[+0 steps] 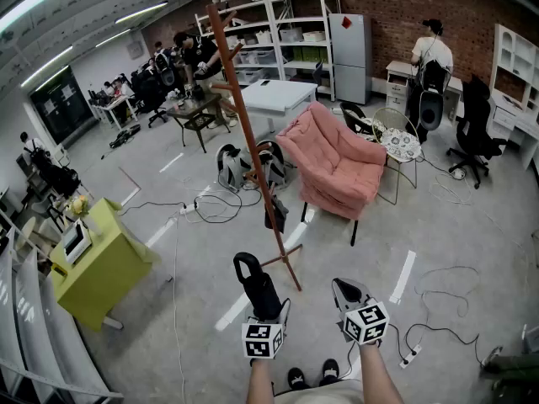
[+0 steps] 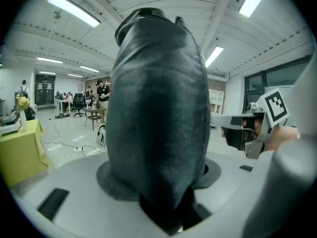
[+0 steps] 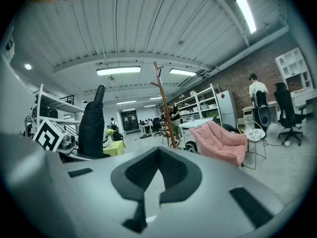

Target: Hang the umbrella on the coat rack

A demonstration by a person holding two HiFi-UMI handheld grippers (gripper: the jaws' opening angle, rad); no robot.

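Left tool point(image 1: 268, 311): the jaws are clamping on the lower end of the umbrella point(image 1: 255, 283), with the pads pressing on it from both sides. The umbrella is folded, black and wrapped in a fabric sleeve. It is standing up out of the left tool and leaning slightly away from the person, with a rounded loop at its top end. In the left gripper view it is filling most of the space between the jaws.

Right tool point(image 1: 349, 293): the jaws are sitting pressed together, tips meeting, with nothing between them. It is hovering just beside the left tool at about the same height, not touching the umbrella.

Coat rack point(image 1: 245, 116): a reddish-brown wooden pole, standing on the floor point(image 1: 438, 234) ahead of both tools and appearing tilted in the head view. The umbrella is not hanging on it. The two are apart, with the umbrella's top showing near the rack's foot in the head view.

Surroundings: a pink armchair point(image 1: 337, 165) is sitting to the right of the rack. A yellow-green tabletop point(image 1: 105, 259) is standing off to the left. White cables point(image 1: 206, 209) are trailing across the floor. A person point(image 1: 432, 50) is standing by the brick wall point(image 1: 396, 7) at the back.
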